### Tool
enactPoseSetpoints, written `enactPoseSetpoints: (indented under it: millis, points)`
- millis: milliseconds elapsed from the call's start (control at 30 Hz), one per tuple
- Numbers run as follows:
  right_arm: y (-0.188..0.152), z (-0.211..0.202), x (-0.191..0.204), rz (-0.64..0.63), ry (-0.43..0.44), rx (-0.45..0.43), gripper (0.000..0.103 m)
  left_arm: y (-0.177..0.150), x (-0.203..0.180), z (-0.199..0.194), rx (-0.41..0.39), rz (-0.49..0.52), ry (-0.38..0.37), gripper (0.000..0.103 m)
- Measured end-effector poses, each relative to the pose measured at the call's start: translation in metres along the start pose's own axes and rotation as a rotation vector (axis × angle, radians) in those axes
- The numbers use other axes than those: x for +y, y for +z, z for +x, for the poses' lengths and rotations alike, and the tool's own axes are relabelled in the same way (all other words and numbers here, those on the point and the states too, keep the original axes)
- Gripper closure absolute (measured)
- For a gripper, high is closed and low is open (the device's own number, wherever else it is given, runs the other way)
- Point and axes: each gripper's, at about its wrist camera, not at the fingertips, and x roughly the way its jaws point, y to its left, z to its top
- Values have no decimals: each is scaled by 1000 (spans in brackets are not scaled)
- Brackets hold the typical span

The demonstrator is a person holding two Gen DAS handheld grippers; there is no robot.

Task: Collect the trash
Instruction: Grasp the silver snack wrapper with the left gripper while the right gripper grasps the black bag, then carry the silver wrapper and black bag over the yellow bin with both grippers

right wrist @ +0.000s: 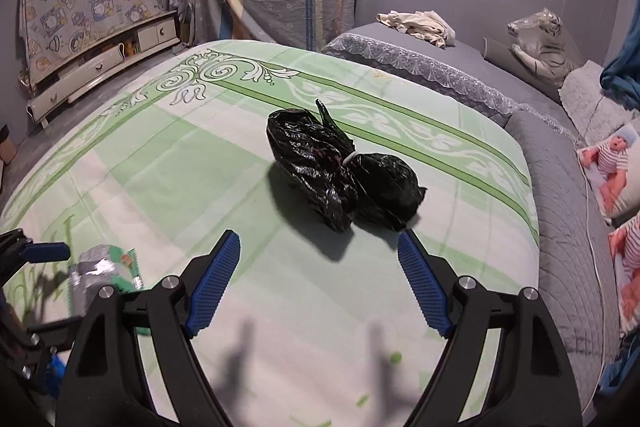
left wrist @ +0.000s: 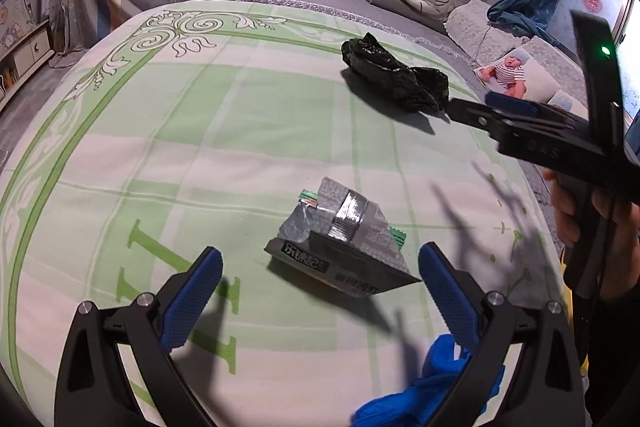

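A crumpled silver snack wrapper (left wrist: 344,239) lies on the green-and-white bed cover (left wrist: 200,147), just ahead of my open, empty left gripper (left wrist: 320,275). A tied black plastic bag (left wrist: 394,75) lies farther back; in the right wrist view the black bag (right wrist: 340,171) sits just ahead of my open, empty right gripper (right wrist: 318,255). The right gripper also shows in the left wrist view (left wrist: 480,115), close beside the bag. The wrapper shows at the lower left of the right wrist view (right wrist: 104,267), next to the left gripper (right wrist: 32,255).
A blue plastic piece (left wrist: 432,387) lies under my left gripper's right finger. A grey bed (right wrist: 480,75) behind holds a cream cloth (right wrist: 420,23), a tiger plush (right wrist: 540,43) and baby-print pillows (right wrist: 612,171). A low cabinet (right wrist: 100,63) stands at the left wall.
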Motion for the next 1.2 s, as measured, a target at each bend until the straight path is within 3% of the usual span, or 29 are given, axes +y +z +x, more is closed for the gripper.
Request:
enactPoseSetpoints:
  millis: [300, 433, 500, 600, 633, 733, 800, 1100, 1200]
  points:
    - [25, 58, 0, -40, -34, 23, 26, 9, -2, 18, 21, 1, -18, 9]
    - [37, 87, -3, -45, -20, 76, 29, 13, -9, 29, 43, 21, -25, 19]
    - [41, 101, -5, -47, -17, 108, 39, 14, -12, 31, 49, 31, -27, 28]
    - [46, 113, -16, 19, 33, 148, 67, 16, -15, 33, 51, 39, -25, 43]
    - [47, 114, -20, 43, 49, 155, 77, 16, -16, 33, 48, 40, -31, 53]
    - [48, 110, -33, 109, 102, 155, 90, 18, -18, 29, 36, 45, -36, 54]
    - [47, 105, -39, 150, 134, 149, 94, 18, -18, 30, 33, 47, -44, 54]
    - [56, 45, -62, 264, 258, 42, 96, 18, -23, 9, -15, 58, -49, 54]
    - [60, 20, -63, 263, 255, 4, 96, 17, -27, 0, -36, 67, -49, 54]
